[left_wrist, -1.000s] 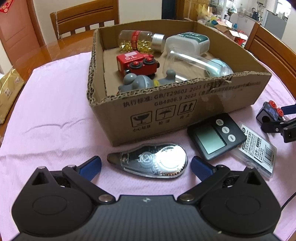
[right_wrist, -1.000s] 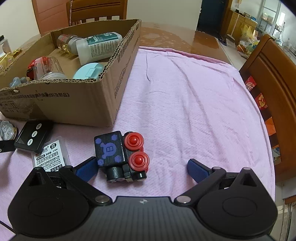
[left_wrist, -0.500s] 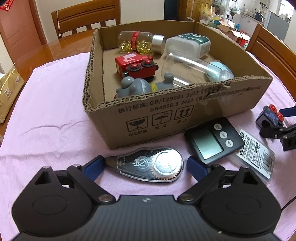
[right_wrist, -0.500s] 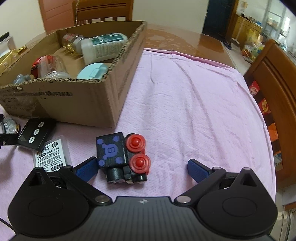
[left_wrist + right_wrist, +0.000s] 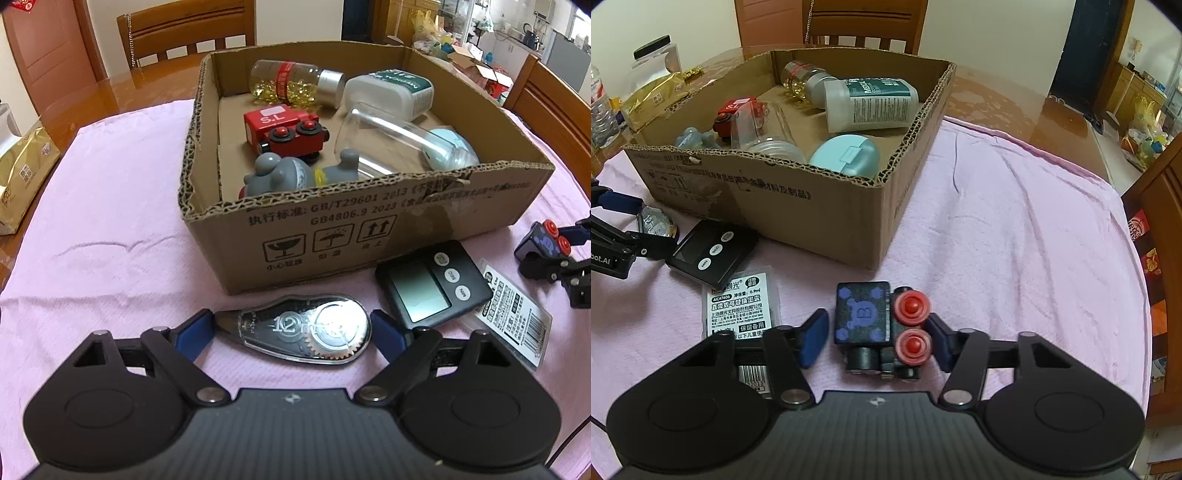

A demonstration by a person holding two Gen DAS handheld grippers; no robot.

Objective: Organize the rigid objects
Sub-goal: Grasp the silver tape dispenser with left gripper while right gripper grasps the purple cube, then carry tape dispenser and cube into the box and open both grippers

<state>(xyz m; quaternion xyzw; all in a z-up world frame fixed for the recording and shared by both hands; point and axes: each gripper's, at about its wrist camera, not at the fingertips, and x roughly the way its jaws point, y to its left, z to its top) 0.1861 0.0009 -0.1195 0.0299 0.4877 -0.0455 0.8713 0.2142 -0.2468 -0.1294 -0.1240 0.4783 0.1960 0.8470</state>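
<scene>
I see dark toy train [image 5: 877,326], red wheels up, on its side on pink cloth [image 5: 1015,240]; clear correction tape dispenser [image 5: 304,332] flat beside cardboard box [image 5: 369,236].

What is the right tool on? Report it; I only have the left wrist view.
Observer: The right tool is shut on the dark toy train, down on the pink cloth.
Operator: Read me its top face.
Observer: A letter B among purple dots.
Operator: Name what fills the box corner nearest it.
Observer: The mint case lies there, inside the cardboard box.
</scene>
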